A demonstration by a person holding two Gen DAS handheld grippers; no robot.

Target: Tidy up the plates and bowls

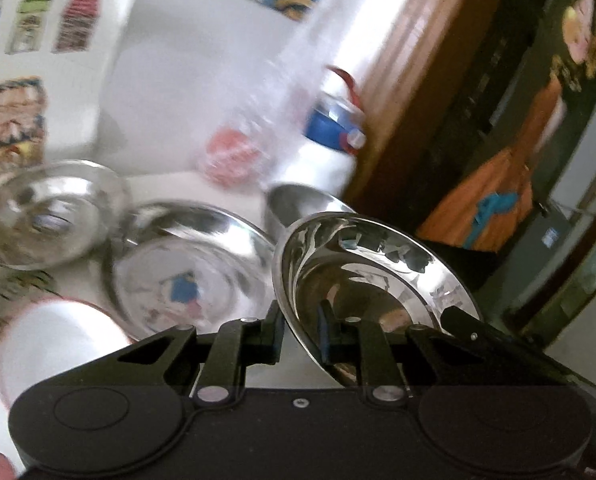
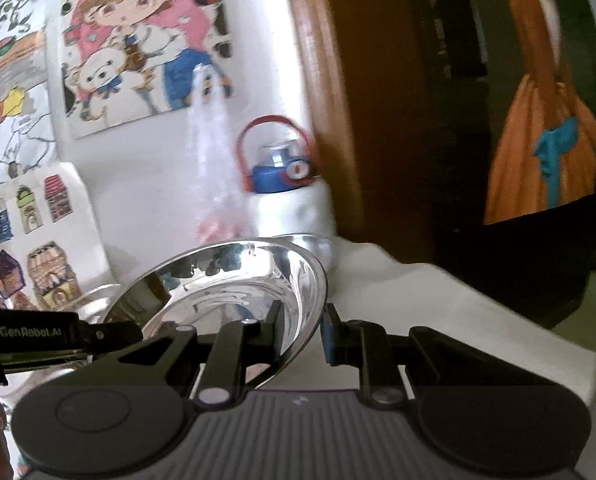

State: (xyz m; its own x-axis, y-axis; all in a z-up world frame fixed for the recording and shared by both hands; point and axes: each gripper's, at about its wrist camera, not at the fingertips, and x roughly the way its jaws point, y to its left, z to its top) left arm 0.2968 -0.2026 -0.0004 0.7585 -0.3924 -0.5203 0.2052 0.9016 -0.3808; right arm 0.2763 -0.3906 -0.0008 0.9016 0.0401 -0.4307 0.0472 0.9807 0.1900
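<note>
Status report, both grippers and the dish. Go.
Left gripper and right gripper both clamped on opposite rims of one shiny steel dish, tilted, off the table. Steel plate and glass bowl close alongside. Nothing blocking.

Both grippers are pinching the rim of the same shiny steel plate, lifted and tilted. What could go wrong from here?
1. The left gripper and right gripper each hold only the thin rim of the shiny steel plate; uneven pulling could make it slip.
2. The second steel plate and clear glass bowl lie close, so a swing might knock them.
</note>
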